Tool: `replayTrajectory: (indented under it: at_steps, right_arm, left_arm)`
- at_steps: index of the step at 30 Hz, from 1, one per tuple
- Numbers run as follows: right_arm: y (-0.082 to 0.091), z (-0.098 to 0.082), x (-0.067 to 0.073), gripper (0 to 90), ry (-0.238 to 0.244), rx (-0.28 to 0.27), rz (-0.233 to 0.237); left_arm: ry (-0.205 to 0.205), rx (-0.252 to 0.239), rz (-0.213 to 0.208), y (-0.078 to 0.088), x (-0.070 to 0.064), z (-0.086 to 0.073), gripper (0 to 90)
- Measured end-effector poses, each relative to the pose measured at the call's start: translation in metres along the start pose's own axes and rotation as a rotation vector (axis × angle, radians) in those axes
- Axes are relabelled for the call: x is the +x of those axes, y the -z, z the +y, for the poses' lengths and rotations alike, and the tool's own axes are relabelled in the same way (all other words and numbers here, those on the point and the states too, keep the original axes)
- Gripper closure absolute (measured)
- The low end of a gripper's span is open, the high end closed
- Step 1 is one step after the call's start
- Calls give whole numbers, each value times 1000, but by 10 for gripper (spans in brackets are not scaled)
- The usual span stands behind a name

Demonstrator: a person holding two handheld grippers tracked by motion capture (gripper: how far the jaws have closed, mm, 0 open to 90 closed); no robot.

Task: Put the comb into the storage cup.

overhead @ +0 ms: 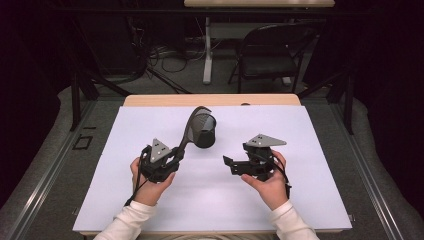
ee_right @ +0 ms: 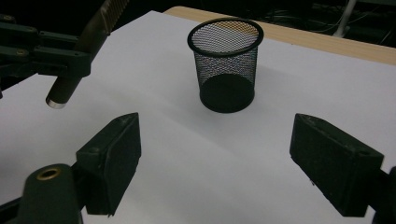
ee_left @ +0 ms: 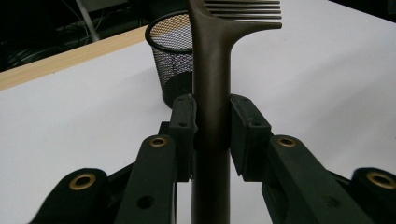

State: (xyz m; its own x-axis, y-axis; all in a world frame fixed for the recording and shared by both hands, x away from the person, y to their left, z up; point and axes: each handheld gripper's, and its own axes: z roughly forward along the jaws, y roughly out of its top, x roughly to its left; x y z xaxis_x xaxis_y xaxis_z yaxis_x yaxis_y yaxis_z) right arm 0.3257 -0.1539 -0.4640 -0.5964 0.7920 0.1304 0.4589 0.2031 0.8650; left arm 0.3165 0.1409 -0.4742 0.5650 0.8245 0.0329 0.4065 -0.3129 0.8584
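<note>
A dark brown long-handled comb [overhead: 188, 131] rises at a slant from my left gripper [overhead: 176, 152], whose jaws are shut on its handle [ee_left: 212, 70]. The comb's toothed head points toward a black mesh cup [overhead: 205, 135] standing upright and empty at the middle of the white sheet. In the left gripper view, the left gripper [ee_left: 212, 133] clamps the handle from both sides, with the cup [ee_left: 170, 60] behind. My right gripper [overhead: 229, 162] is to the right of the cup, facing it. In the right gripper view, the right gripper [ee_right: 215, 158] stands open with nothing between its jaws and the cup [ee_right: 226, 65] ahead.
The white sheet [overhead: 300, 190] covers most of the wooden table [overhead: 210, 100]. Beyond the far edge are a folding chair [overhead: 270, 55], a table leg and cables on the floor. The left gripper [ee_right: 51, 56] and comb handle [ee_right: 70, 81] hang left of the cup.
</note>
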Motion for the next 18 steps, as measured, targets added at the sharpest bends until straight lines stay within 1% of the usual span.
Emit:
replayTrajectory:
  at_steps: [2, 6, 9, 13, 15, 16, 17, 18]
  right_arm:
    - [-3, 3, 0, 176, -2, 0, 7]
    - [-7, 7, 0, 184, -27, -8, 19]
    - [-11, 11, -1, 189, -34, 0, 31]
    - [-15, 16, -1, 198, -60, -5, 39]
    - [-17, 17, -2, 222, -66, -20, 52]
    - [-17, 17, -2, 234, -72, -39, 58]
    - [-17, 17, -2, 243, -67, -60, 60]
    - [-17, 17, -2, 251, -72, -63, 63]
  left_arm:
    - [-1, -1, 1, 0, -1, 0, 724]
    - [-5, -4, -1, 0, -2, 0, 724]
    - [-7, -3, -2, 0, -3, 0, 724]
    - [-12, -12, 0, 0, -3, -1, 724]
    - [-14, -14, 1, 0, -4, -1, 724]
    - [-14, -14, 0, 0, -4, -1, 724]
    - [-16, -14, -1, 0, -4, -1, 724]
    - [-18, -14, -2, 0, -4, -1, 724]
